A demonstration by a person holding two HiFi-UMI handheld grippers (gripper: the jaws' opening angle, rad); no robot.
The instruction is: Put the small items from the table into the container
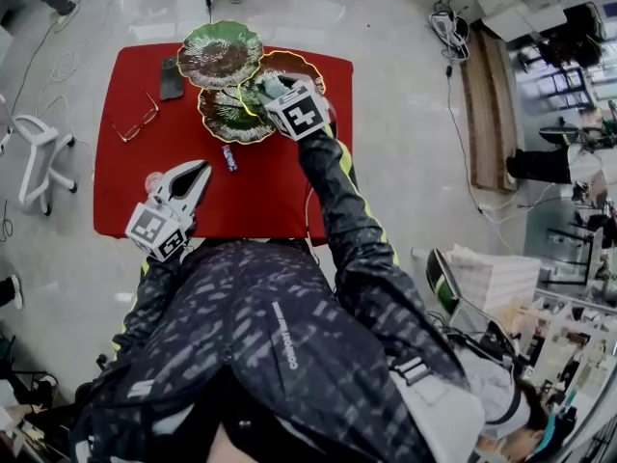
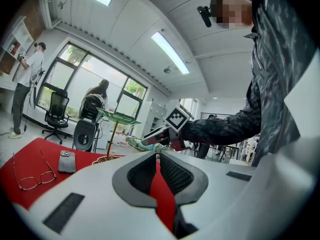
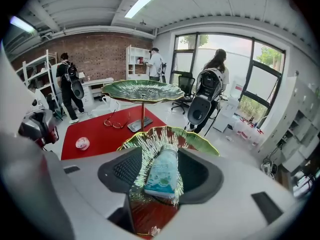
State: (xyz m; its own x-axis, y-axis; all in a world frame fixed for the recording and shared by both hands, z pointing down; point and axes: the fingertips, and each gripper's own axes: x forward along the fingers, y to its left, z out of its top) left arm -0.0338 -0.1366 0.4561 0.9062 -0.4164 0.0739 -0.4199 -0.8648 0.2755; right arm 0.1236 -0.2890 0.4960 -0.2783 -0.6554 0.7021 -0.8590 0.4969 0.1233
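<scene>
- As the head view shows, the red worktop point(image 1: 280, 191) carries a tiered stand of leaf-shaped dishes point(image 1: 220, 54), a phone point(image 1: 172, 78), a pair of glasses point(image 1: 135, 123), a small dark item point(image 1: 228, 157) and a small round item point(image 1: 154, 179). The right gripper point(image 1: 275, 93) is over the lower green dish point(image 1: 227, 119) with a tube point(image 1: 270, 87) at its tip. The left gripper point(image 1: 198, 174) hangs over the near left part of the worktop, just beside the round item
- Left gripper view: the jaws stand slightly apart with only red worktop showing between them, so this gripper holds nothing. Phone and glasses lie to the left, and the right gripper is beyond, at the stand
- Right gripper view: the jaws stand apart on either side of the tube, whose cap end points away. A strip of dish shows between the tube and the left pad, so the tube is not clamped. It lies over the lower green dish. Whether it rests on that dish cannot be told. The top dish stands on its stem beyond
</scene>
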